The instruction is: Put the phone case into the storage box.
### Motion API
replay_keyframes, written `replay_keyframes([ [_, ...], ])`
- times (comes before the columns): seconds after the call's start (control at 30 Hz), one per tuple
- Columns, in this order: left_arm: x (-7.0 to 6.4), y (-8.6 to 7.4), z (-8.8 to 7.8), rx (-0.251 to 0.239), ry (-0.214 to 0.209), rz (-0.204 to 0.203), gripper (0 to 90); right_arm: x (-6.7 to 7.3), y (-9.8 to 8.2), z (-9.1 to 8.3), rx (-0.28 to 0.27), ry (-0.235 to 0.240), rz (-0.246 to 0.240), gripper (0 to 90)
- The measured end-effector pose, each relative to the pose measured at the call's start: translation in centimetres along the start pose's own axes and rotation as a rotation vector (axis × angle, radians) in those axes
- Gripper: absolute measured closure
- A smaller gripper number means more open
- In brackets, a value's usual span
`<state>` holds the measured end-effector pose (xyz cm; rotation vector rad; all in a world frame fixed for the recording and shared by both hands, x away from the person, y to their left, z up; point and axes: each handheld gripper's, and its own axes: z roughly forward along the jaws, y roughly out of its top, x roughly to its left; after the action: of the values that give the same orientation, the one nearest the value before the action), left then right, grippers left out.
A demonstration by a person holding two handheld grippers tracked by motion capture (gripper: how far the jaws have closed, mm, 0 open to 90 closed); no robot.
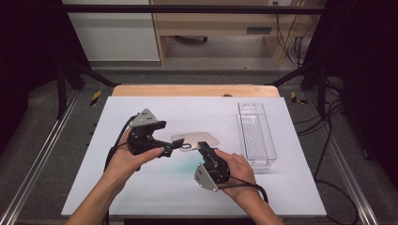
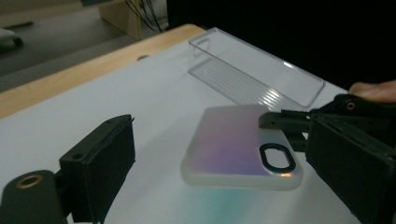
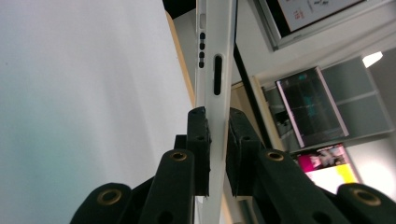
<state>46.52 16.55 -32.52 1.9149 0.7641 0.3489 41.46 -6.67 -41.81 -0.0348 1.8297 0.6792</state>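
Observation:
A pearly, iridescent phone case (image 1: 199, 138) with a black-rimmed camera cutout hangs level just above the white table sheet. My right gripper (image 1: 202, 150) comes from the near side and is shut on the case's edge. In the right gripper view the case (image 3: 215, 70) runs edge-on between the pressed pads of that gripper (image 3: 217, 140). My left gripper (image 1: 170, 149) points at the case from the left with its jaws wide apart. In the left gripper view the case (image 2: 233, 149) floats ahead between the spread jaws of the left gripper (image 2: 224, 186), touching neither. The right gripper's fingers (image 2: 282, 120) clamp the case's far-right edge.
A clear plastic tray (image 1: 256, 136) lies lengthwise at the right of the white sheet (image 1: 141, 187), also behind the case as the tray (image 2: 257, 74). A wooden table edge (image 1: 195, 90) runs along the far side. Cables trail off to the right.

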Motion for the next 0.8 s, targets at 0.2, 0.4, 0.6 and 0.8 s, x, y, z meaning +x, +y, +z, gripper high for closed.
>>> replay_keyframes([
  [0.2, 0.5, -0.1, -1.3, -0.07, 0.059, -0.016, 5.4, -1.6, -0.7, 0.2, -0.03, 0.059, 0.221, 81.5],
  [0.4, 0.3, -0.3, -1.7, -0.096, 0.085, -0.018, 4.3, -2.6, -1.5, 0.7, -0.049, 0.1, 0.393, 81.5],
  [0.6, 0.0, -0.5, -1.6, -0.104, 0.087, -0.016, 3.8, -3.3, -2.4, 0.9, -0.056, 0.126, 0.502, 81.5],
  [0.8, -0.1, -0.8, -1.4, -0.107, 0.089, -0.024, 3.8, -3.8, -2.9, 0.9, -0.079, 0.152, 0.608, 81.5],
])
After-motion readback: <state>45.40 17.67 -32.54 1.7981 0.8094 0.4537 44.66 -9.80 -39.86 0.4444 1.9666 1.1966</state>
